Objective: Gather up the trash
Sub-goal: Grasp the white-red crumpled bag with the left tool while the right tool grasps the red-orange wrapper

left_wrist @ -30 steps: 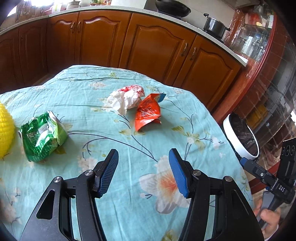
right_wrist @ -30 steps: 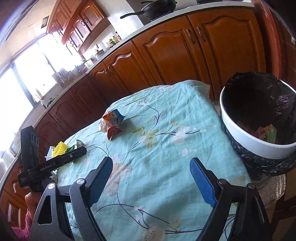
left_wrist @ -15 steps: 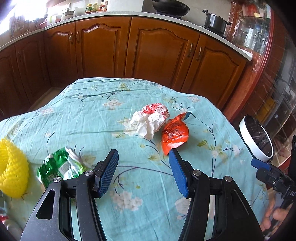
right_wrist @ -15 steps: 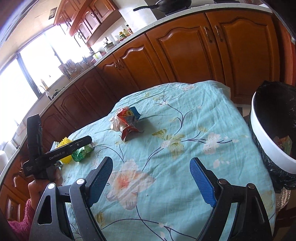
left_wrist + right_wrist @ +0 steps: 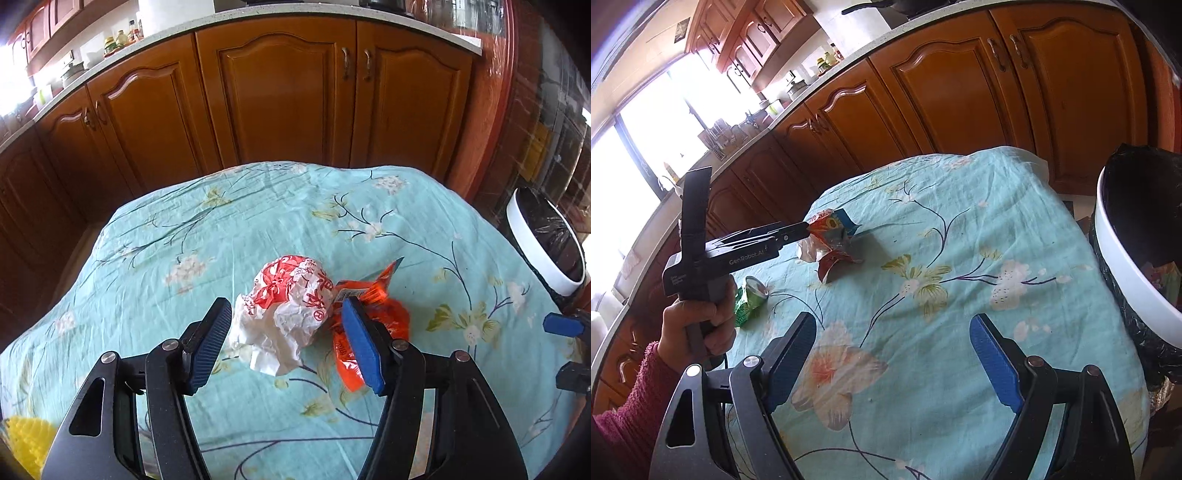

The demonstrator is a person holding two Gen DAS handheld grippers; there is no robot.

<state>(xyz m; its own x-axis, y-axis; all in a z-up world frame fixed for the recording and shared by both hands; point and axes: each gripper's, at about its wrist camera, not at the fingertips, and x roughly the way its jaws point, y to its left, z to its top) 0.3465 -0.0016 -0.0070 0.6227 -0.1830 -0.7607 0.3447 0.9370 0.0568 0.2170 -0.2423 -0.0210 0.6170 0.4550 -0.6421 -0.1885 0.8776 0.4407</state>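
Note:
A crumpled white-and-red paper wrapper [image 5: 288, 306] lies on the teal floral tablecloth [image 5: 258, 221], touching an orange snack bag [image 5: 373, 317] on its right. My left gripper [image 5: 286, 345] is open, its jaws standing either side of the white wrapper just above the cloth. In the right wrist view the left gripper [image 5: 807, 230] reaches the wrappers [image 5: 833, 247]. A green wrapper [image 5: 750, 299] lies nearer the person's hand. My right gripper [image 5: 892, 363] is open and empty over the cloth. The white bin [image 5: 1123, 280] with a black liner stands at the table's right edge.
A yellow spiky object [image 5: 26, 439] sits at the table's near left. Wooden kitchen cabinets [image 5: 277, 92] run behind the table. The bin also shows in the left wrist view [image 5: 543, 251], off the right edge. The right gripper's blue tip [image 5: 561, 326] shows there too.
My left gripper has moved forward and left, from over bare cloth to straddling the white wrapper. The right gripper has swung left, away from the bin. Both stayed open.

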